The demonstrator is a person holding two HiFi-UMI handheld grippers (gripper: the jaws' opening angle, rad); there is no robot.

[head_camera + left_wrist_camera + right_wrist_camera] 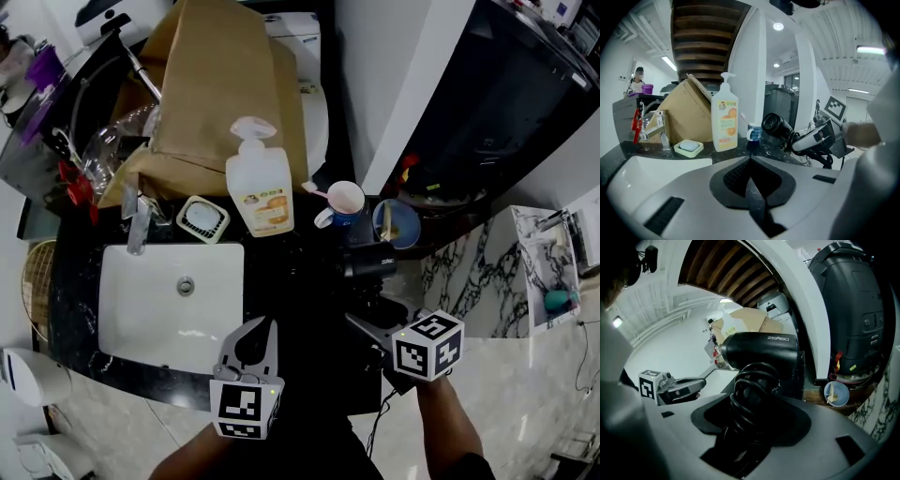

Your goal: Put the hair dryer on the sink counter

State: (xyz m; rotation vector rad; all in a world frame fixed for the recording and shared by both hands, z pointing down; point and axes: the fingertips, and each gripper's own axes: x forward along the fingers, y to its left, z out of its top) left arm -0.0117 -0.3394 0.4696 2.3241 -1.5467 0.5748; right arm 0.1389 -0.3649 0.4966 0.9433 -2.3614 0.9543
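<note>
The black hair dryer (368, 260) is over the dark counter (291, 281) to the right of the white basin (169, 305), its barrel pointing left. My right gripper (364, 325) is shut on its handle, which has the cord wound round it. In the right gripper view the dryer (759, 352) fills the space between the jaws of that gripper (752, 401). From the left gripper view the dryer (776, 126) looks tilted just above the counter; whether it touches I cannot tell. My left gripper (265, 326) hangs at the counter's front edge, shut and holding nothing (750, 161).
A soap bottle (260, 187), a soap dish (203, 219), a cup with a toothbrush (343, 202) and a blue bowl (397, 223) stand behind the dryer. A brown cardboard box (220, 84) leans at the back. The faucet (137, 225) is left of the dish.
</note>
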